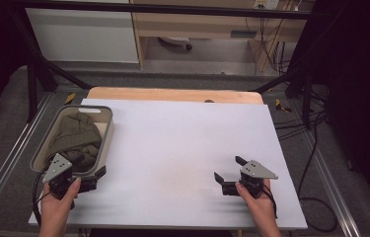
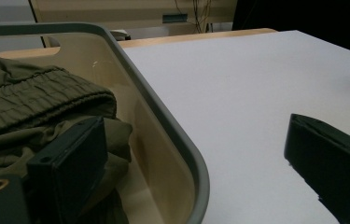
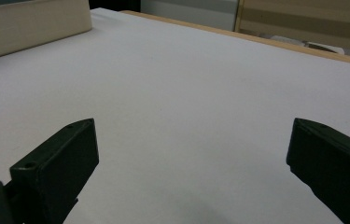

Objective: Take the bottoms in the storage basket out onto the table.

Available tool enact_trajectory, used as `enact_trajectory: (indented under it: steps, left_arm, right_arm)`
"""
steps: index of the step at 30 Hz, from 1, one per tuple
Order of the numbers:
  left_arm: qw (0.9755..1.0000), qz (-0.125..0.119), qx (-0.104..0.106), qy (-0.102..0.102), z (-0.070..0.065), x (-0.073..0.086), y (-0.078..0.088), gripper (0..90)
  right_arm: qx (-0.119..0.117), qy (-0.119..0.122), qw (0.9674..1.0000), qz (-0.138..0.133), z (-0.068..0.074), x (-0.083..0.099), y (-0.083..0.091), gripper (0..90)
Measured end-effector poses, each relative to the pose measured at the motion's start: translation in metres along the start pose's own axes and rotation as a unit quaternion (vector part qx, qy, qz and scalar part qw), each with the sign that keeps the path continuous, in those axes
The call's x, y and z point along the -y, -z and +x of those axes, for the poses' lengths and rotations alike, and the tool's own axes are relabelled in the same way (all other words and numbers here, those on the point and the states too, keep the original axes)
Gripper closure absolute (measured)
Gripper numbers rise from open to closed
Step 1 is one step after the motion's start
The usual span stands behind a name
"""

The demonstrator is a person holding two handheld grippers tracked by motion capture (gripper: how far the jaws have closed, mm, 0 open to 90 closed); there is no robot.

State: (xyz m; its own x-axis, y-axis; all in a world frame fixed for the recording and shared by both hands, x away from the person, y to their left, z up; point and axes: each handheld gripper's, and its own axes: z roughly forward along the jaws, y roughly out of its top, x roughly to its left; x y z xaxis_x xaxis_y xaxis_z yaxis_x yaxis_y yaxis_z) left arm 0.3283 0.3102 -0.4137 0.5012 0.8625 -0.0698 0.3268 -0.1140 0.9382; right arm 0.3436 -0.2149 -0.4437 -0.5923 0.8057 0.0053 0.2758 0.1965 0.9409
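Observation:
A grey-rimmed beige basket (image 1: 107, 136) stands at the table's left edge, holding a crumpled olive-green garment (image 1: 76, 136). My left gripper (image 1: 90, 170) is at the basket's near right corner, open. In the left gripper view its jaws straddle the rim (image 2: 163, 112): one hangs over the garment (image 2: 32, 98) inside, the other over the white tabletop outside, and neither touches anything. My right gripper (image 1: 229, 168) hovers low over the table's near right part, open with nothing between its jaws. Seen from the right gripper (image 3: 193, 128), the basket's wall (image 3: 32, 23) lies far off.
The white tabletop (image 1: 182, 148) spreads between the two grippers, with a wooden edge (image 1: 172, 94) at the back. Metal frame rails and cables (image 1: 311, 148) run along the right side. Shelving stands beyond the table.

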Motion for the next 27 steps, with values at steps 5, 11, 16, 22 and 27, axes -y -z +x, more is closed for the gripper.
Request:
enact_trajectory:
  steps: [5, 11, 16, 22, 27]
  left_arm:
    - [1.0000, -0.001, -0.001, 0.003, 0.001, 0.000, 0.000, 5.7]
    - [1.0000, 0.000, 0.000, 0.004, 0.001, 0.000, 0.000, 5.7]
    - [1.0000, 0.002, 0.005, 0.003, -0.001, 0.000, -0.001, 5.7]
    - [0.9999, 0.001, -0.001, -0.013, -0.007, -0.002, 0.000, 5.5]
    - [0.9999, 0.000, -0.009, -0.007, -0.011, -0.006, 0.002, 5.4]
  right_arm:
    - [0.002, 0.001, 1.0000, 0.004, 0.001, 0.000, 0.000, 2.8]
    - [0.003, 0.001, 1.0000, 0.008, 0.001, 0.000, -0.001, 2.8]
    - [0.004, 0.004, 0.9999, 0.011, 0.002, 0.000, -0.001, 2.7]
    - [0.005, 0.003, 0.9999, 0.015, 0.003, 0.000, -0.002, 2.6]
    - [0.010, 0.000, 0.9999, 0.014, 0.002, -0.001, 0.000, 2.5]
